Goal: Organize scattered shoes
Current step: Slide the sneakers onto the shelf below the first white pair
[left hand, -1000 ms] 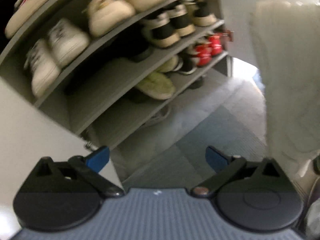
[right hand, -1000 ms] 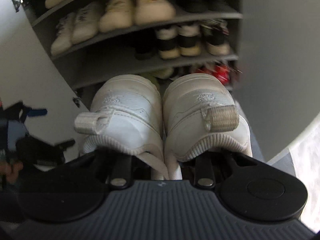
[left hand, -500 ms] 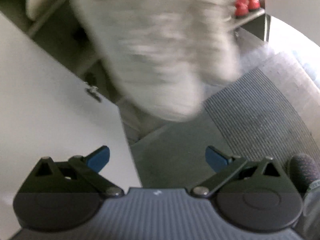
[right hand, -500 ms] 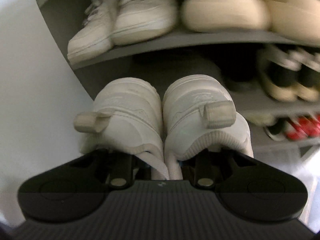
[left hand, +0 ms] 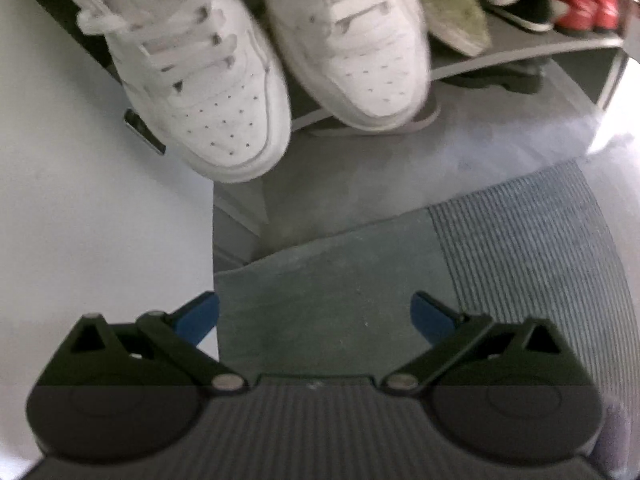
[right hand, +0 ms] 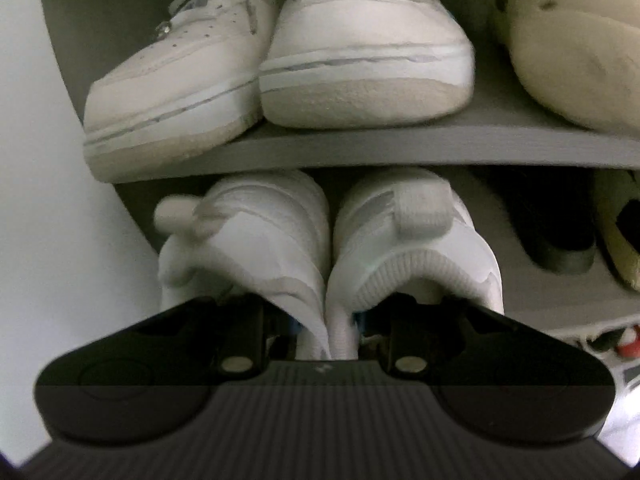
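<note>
White pair going in under the grey shelf.
My right gripper (right hand: 326, 328) pinches both white leather sneakers (right hand: 332, 248) by their inner heel collars, toes under the grey shelf board (right hand: 400, 148); my left gripper (left hand: 314, 314) hangs wide, empty, above grey carpet (left hand: 340, 272).

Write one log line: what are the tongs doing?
right tongs: shut on white sneakers | left tongs: open, empty | shelf: above

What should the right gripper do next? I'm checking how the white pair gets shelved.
Probably ease the pair of white sneakers further in and down until the soles rest on the shelf. The right gripper is shut on their inner heel collars, their toes are already under the upper shelf board, and the slot beside the black shoe looks free.
</note>
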Available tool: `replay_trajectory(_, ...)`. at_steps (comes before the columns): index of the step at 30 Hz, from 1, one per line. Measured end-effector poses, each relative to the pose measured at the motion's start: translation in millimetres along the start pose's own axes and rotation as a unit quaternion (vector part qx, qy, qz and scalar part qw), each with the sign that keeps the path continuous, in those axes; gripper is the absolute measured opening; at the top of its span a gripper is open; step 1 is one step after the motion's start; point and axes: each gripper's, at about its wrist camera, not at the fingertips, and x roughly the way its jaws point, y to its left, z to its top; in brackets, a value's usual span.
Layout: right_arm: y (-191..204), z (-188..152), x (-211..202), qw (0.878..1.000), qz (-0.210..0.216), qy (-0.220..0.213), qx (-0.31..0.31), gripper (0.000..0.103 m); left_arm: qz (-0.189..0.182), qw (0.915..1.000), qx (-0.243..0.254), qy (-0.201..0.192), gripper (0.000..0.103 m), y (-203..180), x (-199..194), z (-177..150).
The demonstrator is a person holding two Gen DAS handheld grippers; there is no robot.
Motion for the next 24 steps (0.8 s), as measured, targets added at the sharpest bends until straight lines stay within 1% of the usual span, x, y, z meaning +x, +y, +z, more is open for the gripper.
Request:
replay_trajectory(5, 11, 1, 19, 0.999, -0.017, -0.026, -0.01, 0.033, -0.006, 0.9998, -0.008, -0.016, 0.103, 9, 4, 16)
replay_trajectory(11, 12, -1, 22, 0.999, -0.007, -0.033, -0.018, 0.034, -0.012, 0.9999, -0.004, 0.0, 0.103, 9, 13, 16)
replay_trajectory(17, 8, 7, 41, 0.999, -0.015, -0.028, 0.004, 0.035, -0.016, 0.9997, -0.013, 0.01, 0.103, 1, 28, 10)
replay_trajectory(20, 9, 6, 41, 1.0, -0.016, -0.024, 0.0, 0.036, -0.012, 0.9997, -0.021, 0.001, 0.103, -3, 31, 18)
replay_trajectory(22, 11, 4, 39, 1.0, -0.014, -0.023, -0.003, 0.036, -0.01, 0.999, -0.042, -0.007, 0.103, -3, 33, 29)
replay_trajectory(24, 11, 0, 36, 1.0, -0.011, -0.023, -0.006, 0.037, -0.006, 0.9985, -0.049, -0.022, 0.103, -2, 31, 38)
